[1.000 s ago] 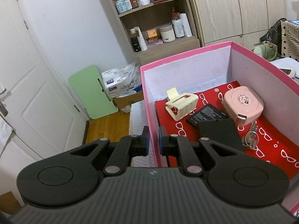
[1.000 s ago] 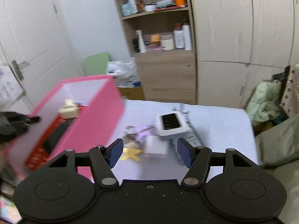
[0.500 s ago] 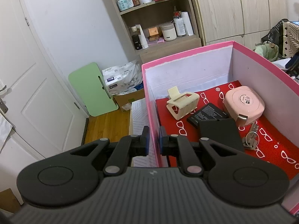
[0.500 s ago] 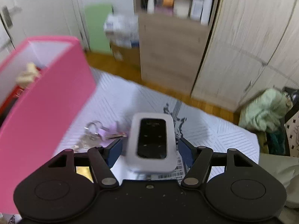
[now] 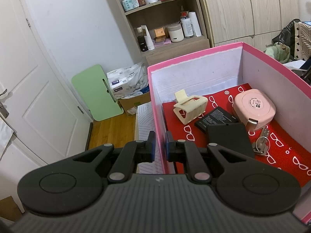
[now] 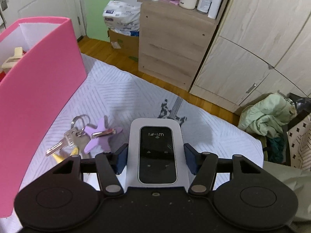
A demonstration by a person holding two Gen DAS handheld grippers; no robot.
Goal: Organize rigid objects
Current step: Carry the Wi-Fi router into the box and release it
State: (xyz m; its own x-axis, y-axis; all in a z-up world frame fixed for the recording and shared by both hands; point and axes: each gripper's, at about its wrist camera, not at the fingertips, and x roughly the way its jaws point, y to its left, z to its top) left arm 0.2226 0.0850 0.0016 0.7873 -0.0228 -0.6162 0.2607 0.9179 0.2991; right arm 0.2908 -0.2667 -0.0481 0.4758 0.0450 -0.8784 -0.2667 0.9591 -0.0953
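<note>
My left gripper (image 5: 160, 148) is shut on the near left wall of the pink box (image 5: 194, 71) and holds it. Inside on the red lining lie a cream hair claw (image 5: 189, 107), a pink tape measure (image 5: 253, 108), a black battery (image 5: 215, 118), a flat black cover (image 5: 229, 137) and a bunch of keys (image 5: 261, 145). In the right wrist view a white Wi-Fi router (image 6: 157, 151) lies on the bed, between the pads of my right gripper (image 6: 156, 160). Those jaws are closing on its two long sides; I see no firm squeeze.
A key ring with a purple star tag (image 6: 97, 136) and a yellow star (image 6: 58, 156) lies left of the router, beside the pink box (image 6: 38, 89). The white striped bedspread (image 6: 126, 97) ends at a wooden floor. Beyond stand a shelf unit (image 6: 171, 44) and wardrobe doors (image 6: 252, 38).
My right gripper swung down and over the router, which now sits between its fingers and looms larger. The pink box and my left gripper have stayed put.
</note>
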